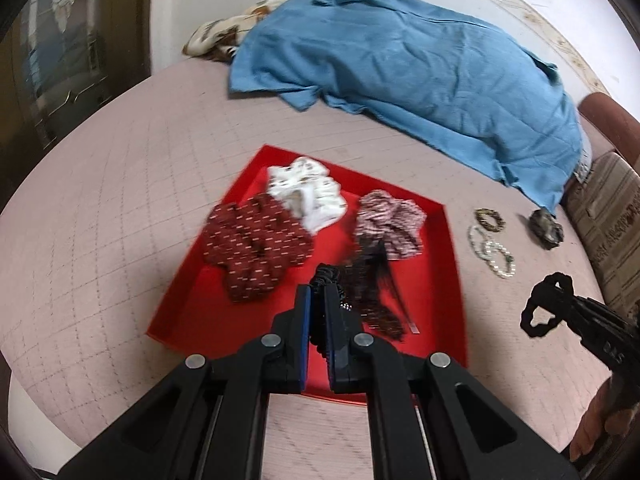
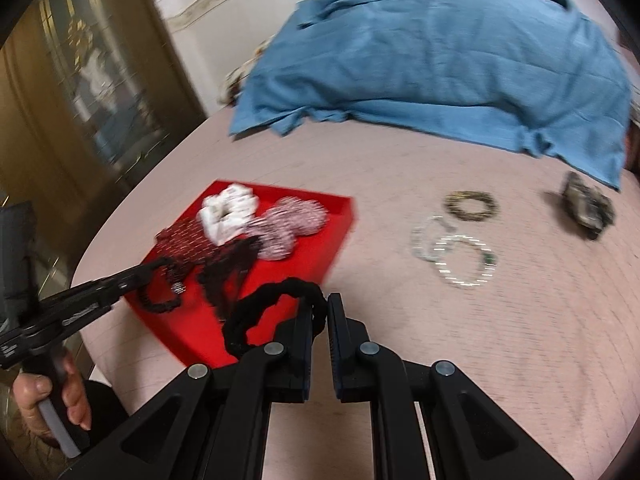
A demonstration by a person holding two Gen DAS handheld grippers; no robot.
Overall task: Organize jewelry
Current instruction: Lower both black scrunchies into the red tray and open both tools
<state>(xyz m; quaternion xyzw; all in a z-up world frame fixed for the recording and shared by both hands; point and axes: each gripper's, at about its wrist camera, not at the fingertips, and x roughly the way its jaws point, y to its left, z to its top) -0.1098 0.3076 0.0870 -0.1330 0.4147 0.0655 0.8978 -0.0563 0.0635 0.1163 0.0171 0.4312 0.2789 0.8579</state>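
My left gripper (image 1: 318,292) is shut on a black beaded hair tie (image 1: 320,276) above the near part of a red tray (image 1: 180,320). In the tray lie a dark red scrunchie (image 1: 256,244), a white one (image 1: 308,196), a pink striped one (image 1: 390,224) and a dark lacy one (image 1: 372,292). My right gripper (image 2: 320,304) is shut on a black scrunchie (image 2: 264,308), which hangs over the tray's right front corner (image 2: 200,344). Each gripper also shows in the other view: right gripper (image 1: 560,300), left gripper (image 2: 154,268).
On the pink quilt (image 2: 440,340) right of the tray lie a brown beaded bracelet (image 2: 472,204), two pearl bracelets (image 2: 466,264) and a dark scrunchie (image 2: 588,208). A blue cloth (image 2: 440,60) covers the far side. A hand (image 2: 52,400) grips the left tool's handle.
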